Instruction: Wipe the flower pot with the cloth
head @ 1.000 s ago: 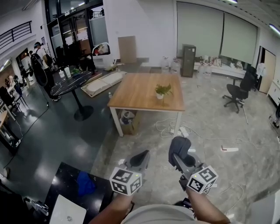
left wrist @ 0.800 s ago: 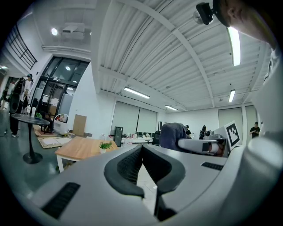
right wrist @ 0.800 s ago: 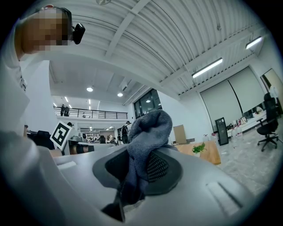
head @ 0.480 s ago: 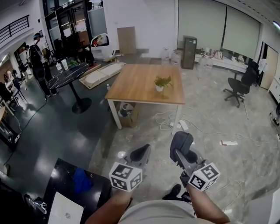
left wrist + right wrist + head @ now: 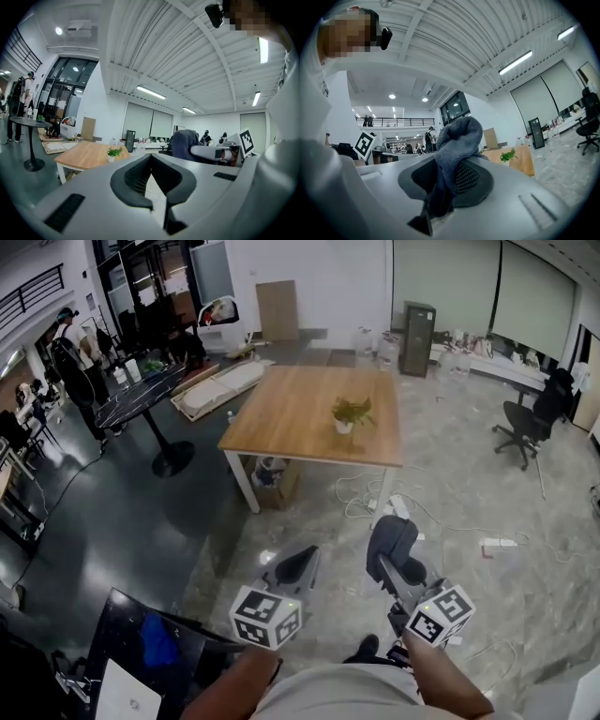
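Nearer now to the wooden table (image 5: 281, 423) than 1 second ago, judging by its larger spread in the head view and the black side table (image 5: 122, 615) slipping away at 7 o'clock. Still only the approach, by the look of it; no wiping yet. Right gripper (image 5: 386, 559) clamped on a grey cloth (image 5: 392, 532), bunched up above the jaw tips. Left gripper (image 5: 300, 563) pressed closed on nothing. Small white flower pot (image 5: 344, 427) with a green plant, upright on the tabletop toward its right side, at 12 o'clock from both grippers, well apart from the fingers.
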Motion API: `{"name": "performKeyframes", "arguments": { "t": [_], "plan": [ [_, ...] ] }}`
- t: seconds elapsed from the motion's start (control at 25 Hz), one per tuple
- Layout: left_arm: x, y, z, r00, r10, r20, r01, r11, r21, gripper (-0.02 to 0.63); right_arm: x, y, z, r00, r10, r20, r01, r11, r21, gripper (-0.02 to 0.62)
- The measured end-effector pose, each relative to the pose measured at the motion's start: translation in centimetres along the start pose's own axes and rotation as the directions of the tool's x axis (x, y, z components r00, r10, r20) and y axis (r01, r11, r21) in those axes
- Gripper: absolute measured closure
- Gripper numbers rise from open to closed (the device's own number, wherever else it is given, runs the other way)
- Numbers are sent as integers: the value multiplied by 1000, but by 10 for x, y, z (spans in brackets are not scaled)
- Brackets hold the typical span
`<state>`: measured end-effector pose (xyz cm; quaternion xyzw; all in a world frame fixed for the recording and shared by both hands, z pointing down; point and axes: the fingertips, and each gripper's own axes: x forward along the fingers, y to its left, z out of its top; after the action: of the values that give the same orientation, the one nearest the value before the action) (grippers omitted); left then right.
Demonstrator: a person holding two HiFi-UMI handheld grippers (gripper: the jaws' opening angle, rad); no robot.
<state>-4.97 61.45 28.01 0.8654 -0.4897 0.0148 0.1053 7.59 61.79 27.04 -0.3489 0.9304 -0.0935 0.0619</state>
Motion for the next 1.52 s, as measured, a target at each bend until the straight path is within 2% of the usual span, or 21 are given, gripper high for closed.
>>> {"name": "performKeyframes", "arguments": {
  "t": [0.36, 0.64, 0.76, 0.92, 1.12, 1.36, 1.52],
  "plan": [
    [145, 34, -8, 996, 85, -23, -86, 995, -56, 598, 50, -158, 11, 997, 54, -46, -53, 998, 27, 528],
    [233, 52, 11, 990, 129, -57, -132, 990, -58, 598, 84, -249, 35, 996, 72, -60, -68, 996, 58, 528],
    [270, 77, 15, 989, 132, -67, -137, 988, -68, 598, 110, -283, 35, 996, 64, -69, -58, 996, 73, 528],
    [316, 130, 13, 991, 109, -72, -115, 990, -84, 598, 161, -317, 25, 996, 36, -80, -30, 997, 68, 528],
    [385, 208, 29, 997, 39, -73, -46, 994, -100, 598, 245, -362, 28, 996, -34, -77, 39, 998, 58, 528],
    [444, 293, 58, 995, -39, -93, 31, 996, -89, 598, 336, -393, 40, 993, -99, -64, 102, 993, 54, 528],
    [476, 331, 69, 993, -61, -102, 52, 995, -90, 598, 375, -414, 43, 990, -124, -63, 128, 990, 60, 528]
  ]
}}
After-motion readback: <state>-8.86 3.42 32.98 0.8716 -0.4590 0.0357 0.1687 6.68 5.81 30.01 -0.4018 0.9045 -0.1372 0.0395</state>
